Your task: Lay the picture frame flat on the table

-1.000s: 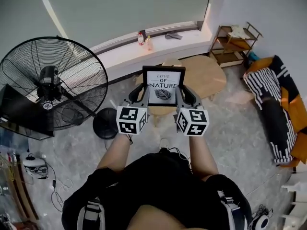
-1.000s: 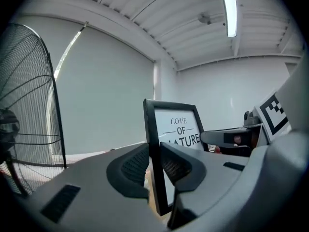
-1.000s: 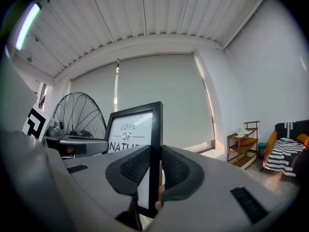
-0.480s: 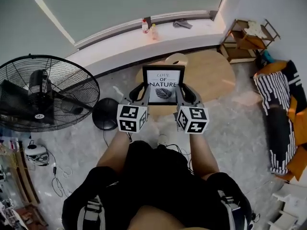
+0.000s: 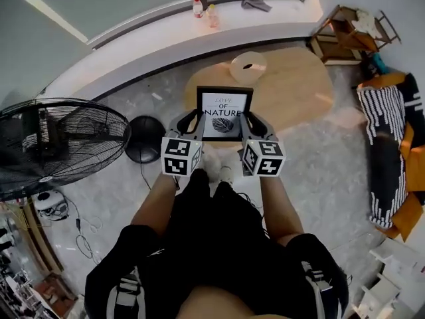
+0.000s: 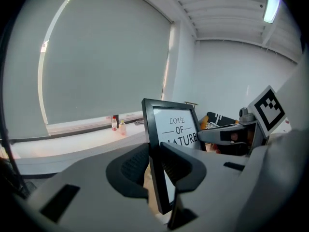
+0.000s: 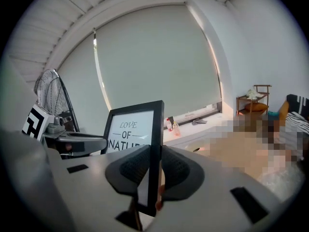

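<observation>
Over the near edge of the round wooden table [image 5: 295, 88], I now hold the picture frame [image 5: 225, 113] closer to the tabletop than a second ago, when the table lay farther ahead and the fan [image 5: 63, 141] stood larger on my left. The frame is upright in the air, print facing me. The left gripper [image 5: 191, 123] pinches its left edge and the right gripper [image 5: 254, 125] its right edge, each pair of jaws pressed onto the black moulding.
</observation>
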A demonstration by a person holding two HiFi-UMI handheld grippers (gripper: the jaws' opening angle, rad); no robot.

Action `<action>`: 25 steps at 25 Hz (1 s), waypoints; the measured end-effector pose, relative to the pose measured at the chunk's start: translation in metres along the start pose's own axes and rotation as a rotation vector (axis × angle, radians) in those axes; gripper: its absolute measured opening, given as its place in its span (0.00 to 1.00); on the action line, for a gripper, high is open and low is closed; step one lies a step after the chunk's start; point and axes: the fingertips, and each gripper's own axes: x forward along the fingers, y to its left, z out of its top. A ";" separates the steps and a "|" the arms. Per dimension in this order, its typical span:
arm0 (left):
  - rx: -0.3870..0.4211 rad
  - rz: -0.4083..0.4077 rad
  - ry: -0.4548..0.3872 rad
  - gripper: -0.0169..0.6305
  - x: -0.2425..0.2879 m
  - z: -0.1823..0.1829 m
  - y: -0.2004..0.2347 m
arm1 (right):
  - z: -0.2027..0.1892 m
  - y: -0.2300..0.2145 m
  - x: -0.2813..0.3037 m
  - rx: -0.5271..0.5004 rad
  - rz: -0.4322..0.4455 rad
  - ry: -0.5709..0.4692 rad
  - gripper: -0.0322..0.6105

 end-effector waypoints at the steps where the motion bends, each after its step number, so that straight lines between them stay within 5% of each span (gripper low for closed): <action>1: -0.007 -0.003 0.020 0.17 0.009 -0.008 0.006 | -0.009 -0.003 0.011 0.016 0.001 0.022 0.19; 10: -0.034 -0.041 0.206 0.17 0.061 -0.101 0.044 | -0.106 -0.016 0.080 0.135 -0.020 0.195 0.19; 25: -0.233 -0.085 0.440 0.17 0.166 -0.288 0.051 | -0.276 -0.088 0.168 0.141 -0.069 0.429 0.19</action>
